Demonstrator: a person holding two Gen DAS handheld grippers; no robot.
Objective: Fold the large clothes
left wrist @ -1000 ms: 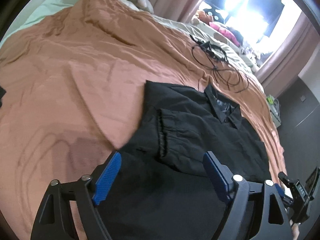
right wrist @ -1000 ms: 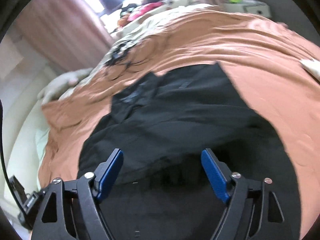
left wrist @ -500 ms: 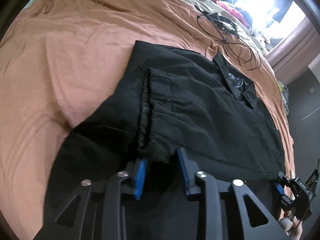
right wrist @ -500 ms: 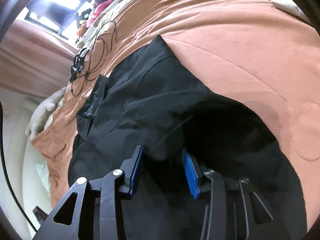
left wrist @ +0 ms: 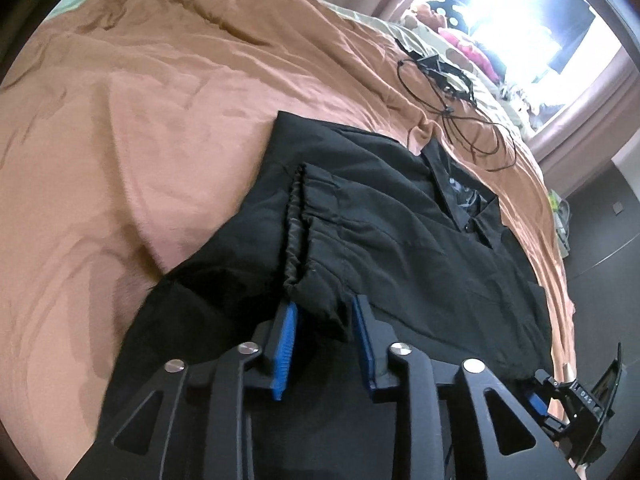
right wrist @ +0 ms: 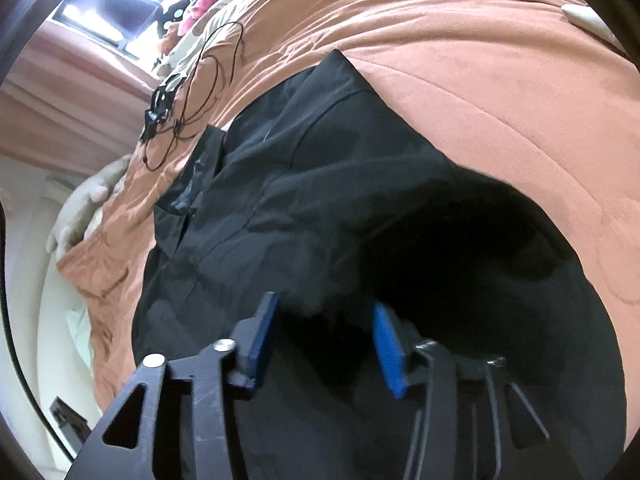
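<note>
Here a black shirt [left wrist: 400, 240] is laid flat on the brown bedspread [left wrist: 140, 120], collar away, so its near edge can be taken at two points for one even fold. The left gripper [left wrist: 322, 320], jaws just eased wider from a tighter pinch, is partly parted round a bunched cuff. The right gripper [right wrist: 324, 328], likewise reopening, stands half open with cloth between its pads [right wrist: 386, 344]; no firm pinch is seen.

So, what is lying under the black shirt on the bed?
Under the black shirt you see the orange-brown bedspread, which shows all around it. One sleeve is folded on top. What else lies beneath the shirt's middle is covered.
</note>
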